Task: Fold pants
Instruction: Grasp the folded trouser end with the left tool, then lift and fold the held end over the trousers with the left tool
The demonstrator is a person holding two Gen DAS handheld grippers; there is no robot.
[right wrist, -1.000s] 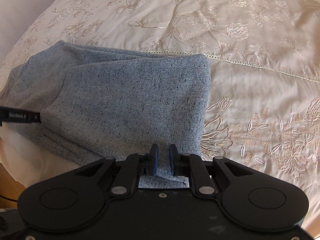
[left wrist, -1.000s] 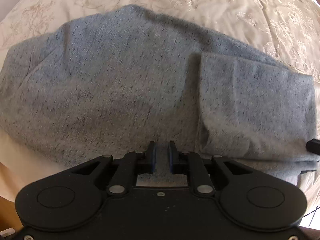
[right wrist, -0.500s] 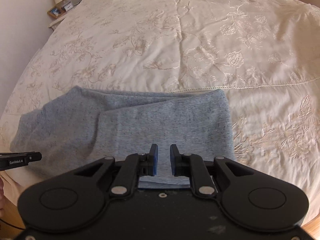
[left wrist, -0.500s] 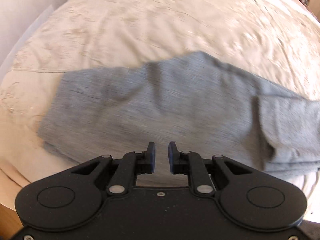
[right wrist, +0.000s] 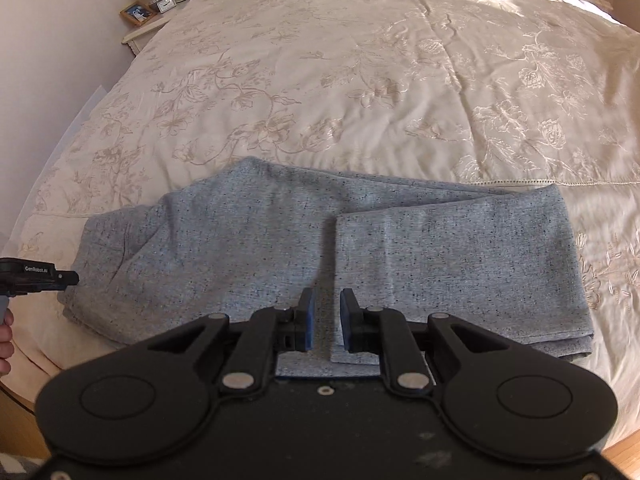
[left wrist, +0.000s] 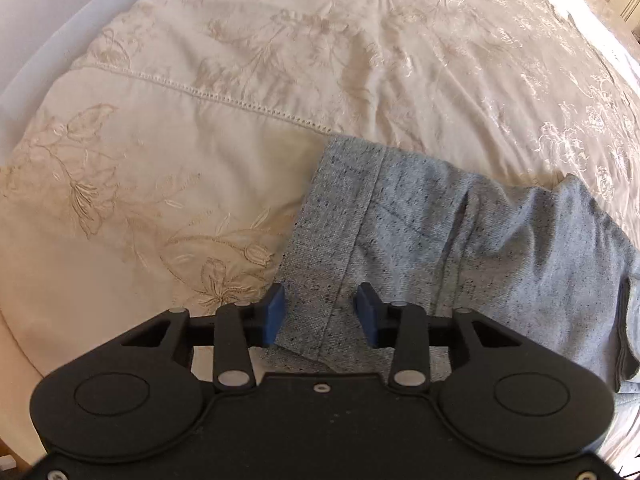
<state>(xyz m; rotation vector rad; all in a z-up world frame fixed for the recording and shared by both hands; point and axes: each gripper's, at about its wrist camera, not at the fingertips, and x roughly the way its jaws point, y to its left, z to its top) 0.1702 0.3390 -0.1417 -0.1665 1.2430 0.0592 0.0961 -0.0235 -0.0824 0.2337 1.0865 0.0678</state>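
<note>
Left wrist view first: the left gripper (left wrist: 320,316) has swung along the speckled grey knit pants (left wrist: 460,240) and now sits over their hemmed end, where a second ago it hung over the broad middle of the cloth. Its blue pads (left wrist: 275,312) were close together then; now the jaws are opening, the hem band lying below the gap, neither pad pressing on it. The cream embroidered bedspread (left wrist: 180,152) fills everything to the left of that hem.

Over to the right wrist view: the right gripper (right wrist: 325,320) has pulled up and back, so far more of the bed shows than before, including a small bedside table with a lamp (right wrist: 154,4) at the top left. Its jaws stand a narrow gap apart with nothing between them; the edge of the folded-over flap lies just beneath. The pants lie flat near the bed's near edge, one end already doubled over onto the rest. The other gripper pokes in at the far left, at the unfolded end, a hand (right wrist: 5,344) below it.

My read: one fold is down, and the left side is lining up to pinch the hem for the next.
</note>
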